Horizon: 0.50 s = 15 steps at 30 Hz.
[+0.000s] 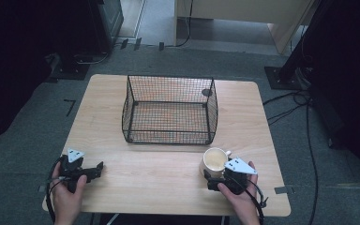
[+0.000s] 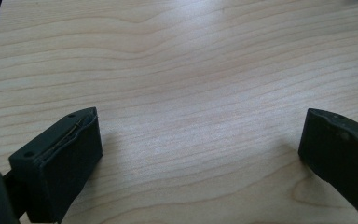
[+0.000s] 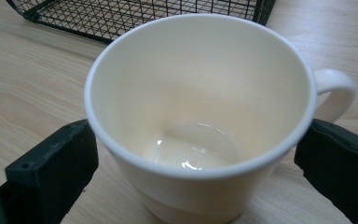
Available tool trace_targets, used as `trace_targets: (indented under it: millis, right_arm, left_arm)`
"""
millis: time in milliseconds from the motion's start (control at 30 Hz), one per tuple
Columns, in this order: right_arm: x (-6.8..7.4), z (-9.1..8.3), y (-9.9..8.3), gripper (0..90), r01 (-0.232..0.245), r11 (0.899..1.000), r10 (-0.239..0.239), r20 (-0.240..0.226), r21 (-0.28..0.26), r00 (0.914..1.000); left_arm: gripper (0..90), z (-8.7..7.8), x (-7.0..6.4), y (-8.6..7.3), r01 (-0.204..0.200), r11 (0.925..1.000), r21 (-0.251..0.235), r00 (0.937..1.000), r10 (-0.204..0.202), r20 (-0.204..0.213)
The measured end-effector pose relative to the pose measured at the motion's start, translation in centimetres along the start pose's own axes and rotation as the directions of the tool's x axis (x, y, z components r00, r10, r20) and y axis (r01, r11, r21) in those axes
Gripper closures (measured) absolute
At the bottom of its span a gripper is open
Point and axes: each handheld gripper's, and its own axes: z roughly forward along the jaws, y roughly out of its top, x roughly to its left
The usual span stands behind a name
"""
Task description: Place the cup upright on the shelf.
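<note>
Right gripper (image 3: pixel 200 154): jaws astride the white mug (image 3: pixel 200 107), one at each flank, seemingly touching; firm clamp cannot be told. Mug upright on table (image 1: pixel 168 164), wire basket (image 1: pixel 168 110) just beyond. Left gripper (image 2: pixel 200 144): jaws spread, nothing between.

I see a cream-white mug (image 3: pixel 200 116) standing upright and empty on the wooden table, its glossy inside catching light. Its handle (image 3: pixel 335 91) points right in my right gripper view, with the mug near the table's front right.
</note>
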Motion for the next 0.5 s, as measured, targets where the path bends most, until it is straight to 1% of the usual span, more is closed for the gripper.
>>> trace_targets:
  millis: [33,200,233,267,367,467,500]
  right_arm:
    - [0.0,0.0,0.0,0.0,0.0,1.0,0.0,0.0,0.0,1.0]
    - [0.0,1.2,0.1,0.0,-0.049,0.999,0.049,0.009,0.0,0.9988]
    - [0.0,1.2,0.1,0.0,-0.049,0.999,0.049,0.009,0.0,0.9988]
    - [0.1,1.5,0.2,0.0,-0.062,0.998,0.062,0.021,0.0,0.9979]
    - [0.3,2.0,0.3,0.0,-0.081,0.997,0.081,0.026,-0.005,0.9964]
    - [0.4,2.2,0.3,0.0,-0.078,0.997,0.079,0.036,-0.007,0.9962]
    - [0.5,2.3,0.4,0.4,-0.073,0.997,0.073,0.047,-0.009,0.9962]
  left_arm:
    - [0.0,0.0,0.0,0.0,0.0,1.0,0.0,1.0,0.0,0.0]
    - [0.0,0.0,0.0,0.0,0.0,1.0,0.001,1.0,0.0,0.0]
    - [0.0,0.0,0.0,0.0,0.0,1.0,0.001,1.0,0.0,0.0]
    - [0.0,0.0,0.0,0.0,-0.001,1.0,0.001,1.0,0.001,0.0]
    - [0.0,0.0,0.0,0.0,-0.001,1.0,0.0,1.0,0.001,0.0]
    - [0.0,0.0,0.0,0.0,0.0,1.0,0.0,1.0,0.0,0.0]
    - [0.0,0.0,0.0,0.0,-0.001,1.0,0.001,1.0,0.001,0.0]
